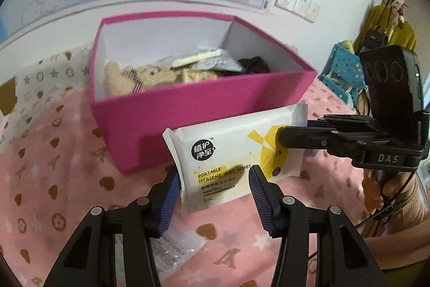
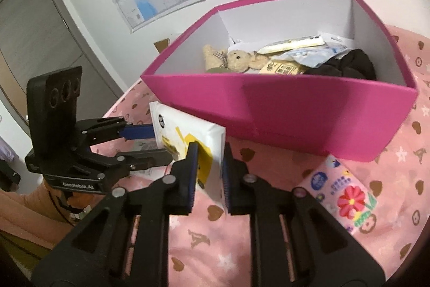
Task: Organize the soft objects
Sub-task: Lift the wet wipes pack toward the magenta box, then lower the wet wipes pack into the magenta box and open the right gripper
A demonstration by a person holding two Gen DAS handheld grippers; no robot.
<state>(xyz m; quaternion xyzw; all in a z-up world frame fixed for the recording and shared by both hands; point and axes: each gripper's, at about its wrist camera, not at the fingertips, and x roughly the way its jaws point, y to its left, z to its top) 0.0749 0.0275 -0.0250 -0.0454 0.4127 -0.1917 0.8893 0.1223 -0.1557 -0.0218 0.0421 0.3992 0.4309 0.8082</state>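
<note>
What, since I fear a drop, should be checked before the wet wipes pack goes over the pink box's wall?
1. Right gripper pinching the wet wipes pack at its end: ok.
2. Left gripper pads against the pack's sides: ok.
3. Pack lifted off the blanket: ok.
4. Pink box open on top: ok.
5. Free floor beside the teddy bear: cannot tell, the near wall hides it.
6. Nothing left outside: not ok, a flower-print pack lies on the blanket.
</note>
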